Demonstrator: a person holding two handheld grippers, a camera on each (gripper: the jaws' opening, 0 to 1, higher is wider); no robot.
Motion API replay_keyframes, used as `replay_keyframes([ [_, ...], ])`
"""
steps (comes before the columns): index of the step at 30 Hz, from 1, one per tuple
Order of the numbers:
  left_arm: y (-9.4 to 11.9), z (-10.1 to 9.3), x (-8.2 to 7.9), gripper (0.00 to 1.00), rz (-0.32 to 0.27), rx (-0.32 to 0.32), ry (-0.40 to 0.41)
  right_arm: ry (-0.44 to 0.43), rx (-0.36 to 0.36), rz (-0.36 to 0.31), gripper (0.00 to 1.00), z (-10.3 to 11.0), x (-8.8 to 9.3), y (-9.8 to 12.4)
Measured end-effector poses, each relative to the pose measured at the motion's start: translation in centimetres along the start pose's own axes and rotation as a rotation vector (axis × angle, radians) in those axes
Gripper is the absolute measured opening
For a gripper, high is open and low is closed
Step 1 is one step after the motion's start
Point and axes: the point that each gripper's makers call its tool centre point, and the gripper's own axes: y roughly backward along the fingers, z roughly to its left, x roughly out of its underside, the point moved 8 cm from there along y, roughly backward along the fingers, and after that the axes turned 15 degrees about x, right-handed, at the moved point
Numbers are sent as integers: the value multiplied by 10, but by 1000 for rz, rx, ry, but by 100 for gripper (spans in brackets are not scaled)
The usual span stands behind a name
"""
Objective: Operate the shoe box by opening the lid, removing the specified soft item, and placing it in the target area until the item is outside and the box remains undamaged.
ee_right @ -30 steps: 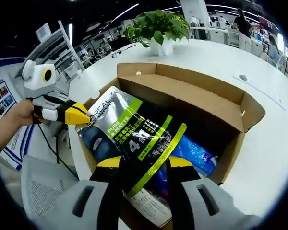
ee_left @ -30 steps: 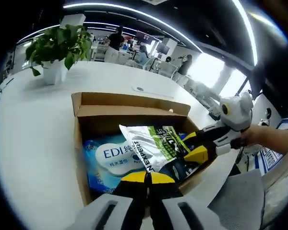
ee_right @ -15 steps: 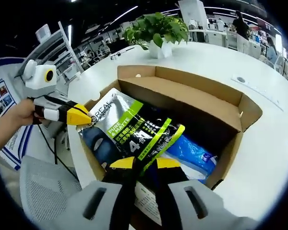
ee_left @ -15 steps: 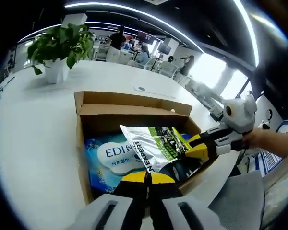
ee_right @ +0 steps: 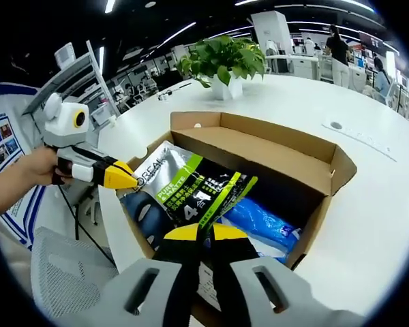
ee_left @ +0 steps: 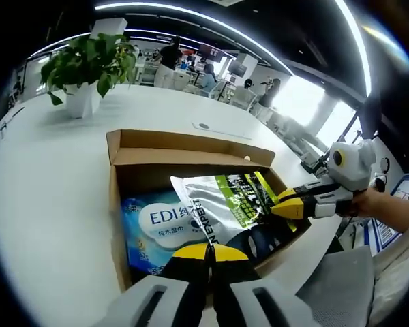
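Observation:
An open cardboard shoe box (ee_left: 191,146) (ee_right: 279,146) stands on a white table. A silver, green and black soft pouch (ee_left: 218,208) (ee_right: 191,191) is held up over the box's opening. Under it lies a blue pack of wet wipes (ee_left: 157,221) (ee_right: 262,221). My left gripper (ee_left: 206,252) is shut, its yellow tips at the pouch's near edge; in the right gripper view it (ee_right: 131,182) meets the pouch's silver corner. My right gripper (ee_right: 203,234) is shut on the pouch's opposite edge, and in the left gripper view it (ee_left: 281,208) comes in from the right.
A potted green plant (ee_left: 88,68) (ee_right: 225,58) stands on the white table (ee_left: 48,191) (ee_right: 382,204) beyond the box. A grey chair (ee_left: 341,286) (ee_right: 61,272) sits at the table's edge near the person's hands. People and desks are far behind.
My right gripper's jaws, apart around the pouch one second ago, have shut on its edge. The left gripper has stayed shut at the pouch's other end.

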Motion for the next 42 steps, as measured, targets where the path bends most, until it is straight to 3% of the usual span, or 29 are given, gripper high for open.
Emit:
replay_keyframes([
  [13, -15, -18, -13, 0, 45, 33, -13, -100, 42, -15, 0, -16, -4, 26],
  [25, -41, -39, -26, 0, 86, 78, -55, -182, 98, -26, 0, -41, -4, 50],
  [42, -80, -69, -40, 0, 131, 159, -98, -257, 185, -10, 0, -80, 9, 80],
])
